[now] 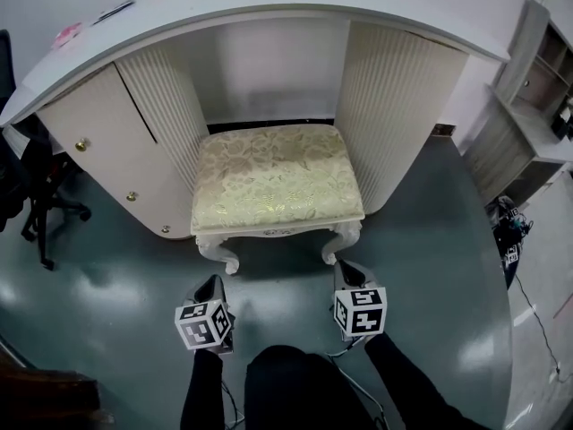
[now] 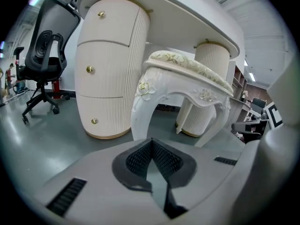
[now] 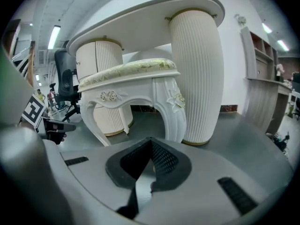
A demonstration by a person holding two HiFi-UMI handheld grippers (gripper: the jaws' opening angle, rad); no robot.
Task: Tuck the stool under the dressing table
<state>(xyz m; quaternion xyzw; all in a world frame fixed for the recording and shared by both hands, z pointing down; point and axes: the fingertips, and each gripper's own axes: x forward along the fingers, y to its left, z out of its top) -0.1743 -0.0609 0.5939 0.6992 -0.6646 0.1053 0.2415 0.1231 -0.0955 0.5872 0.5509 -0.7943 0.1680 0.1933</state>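
Note:
The white carved stool [image 1: 273, 177] with a cream floral cushion stands in the knee gap of the white dressing table [image 1: 376, 7], between its two ribbed pedestals. Its front legs stick out a little past them. My left gripper [image 1: 213, 281] is shut and empty, just short of the front left leg [image 2: 143, 109] and not touching it. My right gripper [image 1: 346, 266] is also shut and empty, close to the front right leg [image 3: 174, 111]. Seen along the left gripper [image 2: 152, 143] and the right gripper [image 3: 151, 142], the pads meet at the tip.
A black office chair [image 1: 36, 186] stands left of the table, also in the left gripper view [image 2: 47, 46]. A grey shelf unit [image 1: 528, 124] is at the right, with cables on the floor [image 1: 515, 240]. Small items lie on the tabletop [image 1: 116, 9].

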